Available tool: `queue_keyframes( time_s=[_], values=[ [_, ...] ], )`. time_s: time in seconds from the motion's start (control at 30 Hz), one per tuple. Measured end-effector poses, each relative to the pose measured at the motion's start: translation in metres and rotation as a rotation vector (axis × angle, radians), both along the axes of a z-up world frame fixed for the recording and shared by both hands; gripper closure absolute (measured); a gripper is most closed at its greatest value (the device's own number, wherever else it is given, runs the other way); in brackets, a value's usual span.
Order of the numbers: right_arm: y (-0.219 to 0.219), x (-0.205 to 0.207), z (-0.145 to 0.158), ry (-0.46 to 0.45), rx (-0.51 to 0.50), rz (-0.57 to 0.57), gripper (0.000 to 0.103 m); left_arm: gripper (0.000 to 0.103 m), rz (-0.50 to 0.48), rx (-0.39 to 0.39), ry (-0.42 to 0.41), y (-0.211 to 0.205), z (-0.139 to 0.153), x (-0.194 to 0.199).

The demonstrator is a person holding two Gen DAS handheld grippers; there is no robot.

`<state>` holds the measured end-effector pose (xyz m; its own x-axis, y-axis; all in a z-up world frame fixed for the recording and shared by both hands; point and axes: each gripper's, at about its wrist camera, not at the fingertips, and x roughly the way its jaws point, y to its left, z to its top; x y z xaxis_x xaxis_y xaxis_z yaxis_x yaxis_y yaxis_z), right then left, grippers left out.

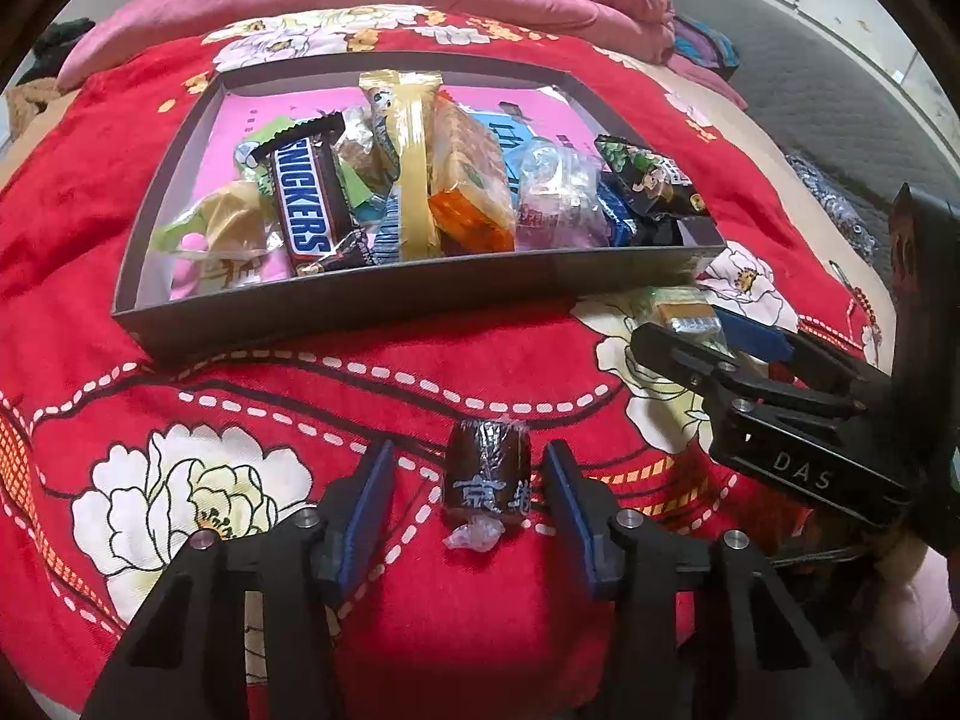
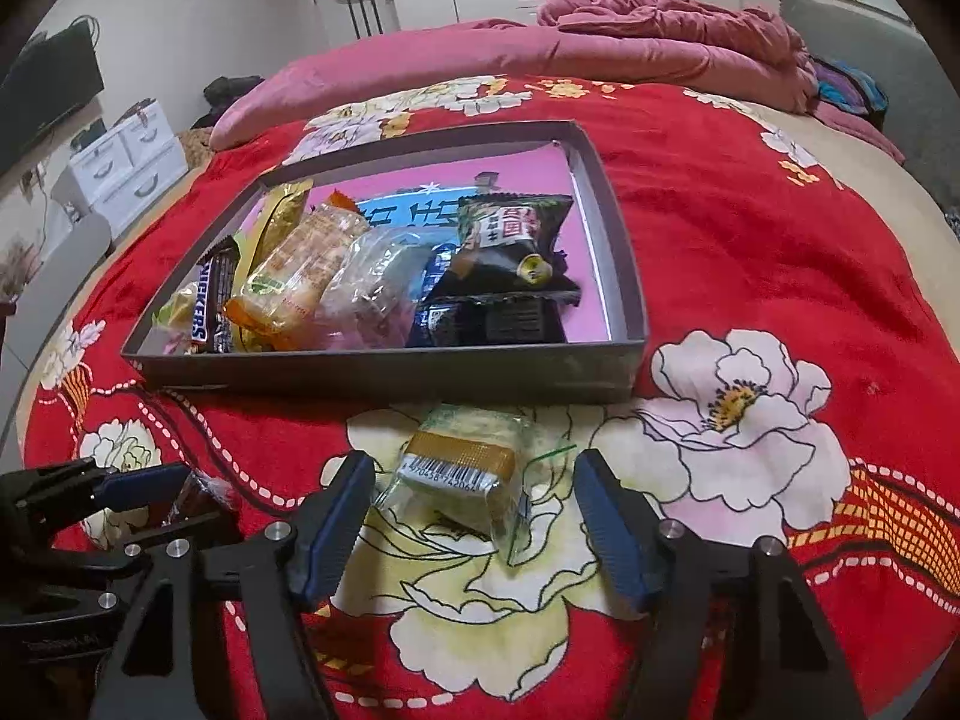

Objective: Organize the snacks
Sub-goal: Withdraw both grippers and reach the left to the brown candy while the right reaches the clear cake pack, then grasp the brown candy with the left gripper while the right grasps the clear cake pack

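Snack box point(image 1: 336, 306) ahead on red blanket point(image 1: 90, 252), my L gripper point(image 1: 468, 498) spread round upright brown candy point(image 1: 487, 471), R gripper point(image 2: 474, 510) spread round barcode pack point(image 2: 459, 465) lying crosswise.

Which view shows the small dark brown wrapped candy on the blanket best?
The left wrist view: the dark brown candy lies whole between the open fingers of the left hand-held gripper, white printed characters visible. In the right wrist view only a dark sliver of it shows at the left edge, mostly hidden by that gripper.
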<state>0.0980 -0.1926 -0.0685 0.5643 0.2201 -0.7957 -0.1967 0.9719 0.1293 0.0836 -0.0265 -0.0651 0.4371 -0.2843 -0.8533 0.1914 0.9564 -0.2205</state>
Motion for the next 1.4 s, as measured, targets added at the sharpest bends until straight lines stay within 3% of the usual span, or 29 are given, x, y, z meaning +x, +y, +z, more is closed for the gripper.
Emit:
queue_keyframes(
  time_s=[0.13,0.17,0.47,0.67,0.9,1.4],
  values=[
    [-0.002,0.001,0.000,0.005,0.032,0.006,0.060,0.066,-0.014,0.006,-0.002,-0.004,-0.001,0.001],
    [-0.003,0.001,0.000,0.005,0.037,0.007,0.060,0.074,-0.020,0.004,-0.001,-0.005,-0.001,0.001],
    [-0.009,-0.012,0.014,-0.023,0.099,0.036,0.061,0.074,-0.029,-0.031,-0.018,0.001,0.005,-0.001],
    [-0.008,-0.022,0.028,-0.080,0.133,0.077,0.061,0.074,0.001,-0.059,-0.078,0.015,0.020,-0.005],
    [-0.004,-0.024,0.039,-0.129,0.144,0.089,0.060,0.074,0.068,-0.030,-0.167,0.032,0.036,-0.003],
    [0.002,-0.016,0.054,-0.193,0.175,0.069,0.060,0.074,0.166,-0.081,-0.190,0.060,0.043,0.010]
  ],
)
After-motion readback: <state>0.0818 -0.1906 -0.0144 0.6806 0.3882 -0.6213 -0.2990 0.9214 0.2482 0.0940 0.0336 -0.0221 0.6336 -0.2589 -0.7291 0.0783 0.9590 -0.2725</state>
